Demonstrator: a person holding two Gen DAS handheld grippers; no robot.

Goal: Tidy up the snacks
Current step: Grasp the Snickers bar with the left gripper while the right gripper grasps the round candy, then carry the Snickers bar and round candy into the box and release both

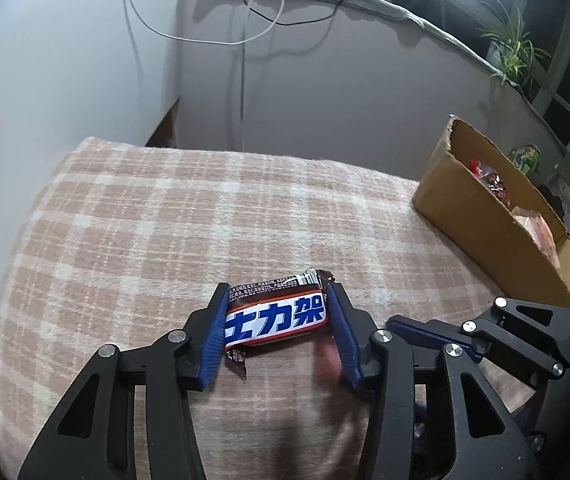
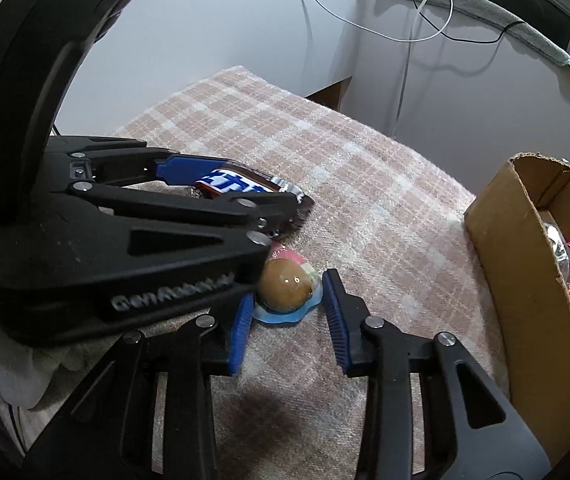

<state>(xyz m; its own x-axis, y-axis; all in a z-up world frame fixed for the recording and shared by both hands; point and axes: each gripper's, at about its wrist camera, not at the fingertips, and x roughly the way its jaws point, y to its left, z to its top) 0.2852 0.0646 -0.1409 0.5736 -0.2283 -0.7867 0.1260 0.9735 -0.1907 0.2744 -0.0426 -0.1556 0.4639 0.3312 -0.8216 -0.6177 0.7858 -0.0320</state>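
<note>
Left gripper (image 1: 279, 320) clamped on a chocolate bar (image 1: 277, 316), blue pads pressing both ends of the wrapper, bar resting on or just above the checked blanket (image 1: 145, 220); contact with the cloth cannot be told. Seen from the right wrist view, same bar (image 2: 241, 186) pinched near the left of the scene.

Just right of it, right gripper (image 2: 289, 308) apart, fingers either side of a round wrapped snack (image 2: 287, 286) lying on the blanket; left pad close to or touching the wrapper edge, right pad clear of it. Not yet closed.

Farther right, cardboard box (image 1: 465, 208) standing open at the blanket's edge, already holding several wrapped snacks (image 1: 493, 186), well apart from both grippers. Same box (image 2: 525, 280) in the right wrist view, with packets inside.

Judging by this: part done, some snacks boxed, two left outside. Remaining: close on the round snack, carry both rightward, drop into the box. No other loose snacks in view.
</note>
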